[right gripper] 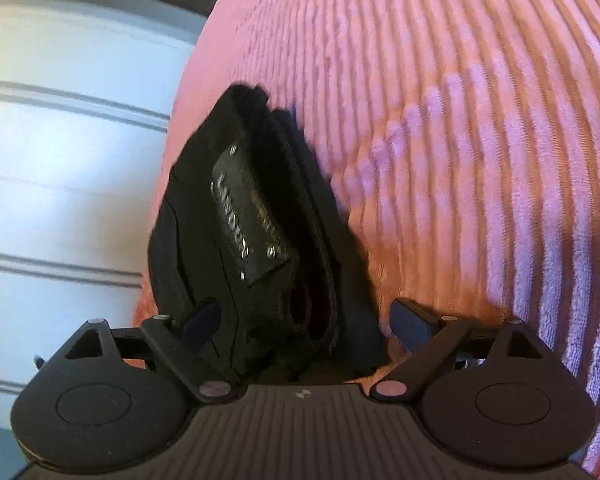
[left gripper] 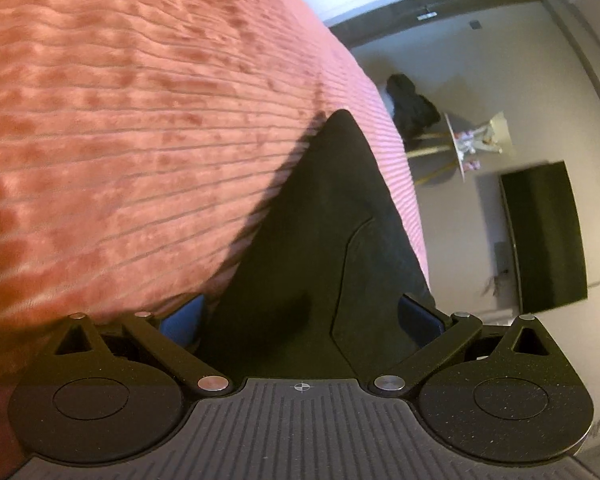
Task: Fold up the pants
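Observation:
The black pants (left gripper: 300,248) lie on a pink ribbed bedspread (left gripper: 120,120). In the left wrist view a pointed fold of them runs forward between the fingers of my left gripper (left gripper: 302,320). Its jaws stand wide and the cloth fills the gap, reaching both blue pads (left gripper: 186,320). In the right wrist view the pants' bunched waistband (right gripper: 260,240), with a dark label on it, sits between the wide jaws of my right gripper (right gripper: 308,322). The left pad (right gripper: 202,318) touches the cloth. The right pad (right gripper: 412,322) stands apart from it.
The bedspread (right gripper: 460,160) fills most of both views. Beyond the bed's edge the left wrist view shows a wall with a dark screen (left gripper: 548,236), a small round table (left gripper: 458,144) and a dark heap (left gripper: 412,108). White panelled doors (right gripper: 60,160) stand past the bed in the right wrist view.

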`<control>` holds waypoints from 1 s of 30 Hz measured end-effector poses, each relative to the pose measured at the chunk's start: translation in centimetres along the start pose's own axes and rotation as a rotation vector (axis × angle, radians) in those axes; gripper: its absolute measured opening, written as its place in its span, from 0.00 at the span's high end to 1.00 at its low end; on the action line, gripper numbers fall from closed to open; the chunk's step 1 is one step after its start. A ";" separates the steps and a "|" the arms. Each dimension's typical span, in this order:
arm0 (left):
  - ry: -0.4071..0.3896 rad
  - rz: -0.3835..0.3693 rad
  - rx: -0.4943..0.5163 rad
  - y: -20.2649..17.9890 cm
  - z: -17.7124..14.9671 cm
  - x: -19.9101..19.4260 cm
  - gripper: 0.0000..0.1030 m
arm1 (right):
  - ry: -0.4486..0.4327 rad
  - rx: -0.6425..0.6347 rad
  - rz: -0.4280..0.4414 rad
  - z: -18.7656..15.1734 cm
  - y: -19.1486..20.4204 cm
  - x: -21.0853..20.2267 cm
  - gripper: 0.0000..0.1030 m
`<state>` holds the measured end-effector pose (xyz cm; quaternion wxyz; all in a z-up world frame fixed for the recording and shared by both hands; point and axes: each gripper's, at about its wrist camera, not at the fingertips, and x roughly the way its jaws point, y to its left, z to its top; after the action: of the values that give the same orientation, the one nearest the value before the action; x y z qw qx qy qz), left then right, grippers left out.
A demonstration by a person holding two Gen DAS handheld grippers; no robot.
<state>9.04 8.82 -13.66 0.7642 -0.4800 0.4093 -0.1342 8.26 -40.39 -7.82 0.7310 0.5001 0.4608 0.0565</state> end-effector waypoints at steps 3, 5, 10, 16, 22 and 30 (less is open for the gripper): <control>0.051 -0.038 0.009 0.1 1.0 1.1 0.00 | -0.020 0.039 0.042 0.6 -0.9 0.0 0.10; 0.093 -0.052 0.003 0.4 1.5 2.0 0.00 | -0.006 0.027 0.072 1.3 -1.0 0.6 0.10; 0.161 -0.076 0.009 0.0 3.7 4.7 0.00 | 0.057 -0.039 0.118 2.6 0.1 2.8 0.10; 0.214 -0.074 0.050 -1.1 5.5 8.2 0.00 | 0.098 -0.074 0.173 3.6 0.9 4.9 0.14; 0.217 -0.064 0.130 -3.5 5.4 10.2 0.00 | 0.079 -0.107 0.144 3.2 2.7 6.0 0.24; 0.190 -0.043 0.152 -4.0 4.7 10.1 0.00 | 0.080 -0.175 0.104 1.8 4.4 6.3 0.37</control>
<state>19.69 3.73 -14.32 0.7531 -0.4144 0.4584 -0.2260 14.85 -36.04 -8.06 0.7489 0.4551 0.4563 0.1544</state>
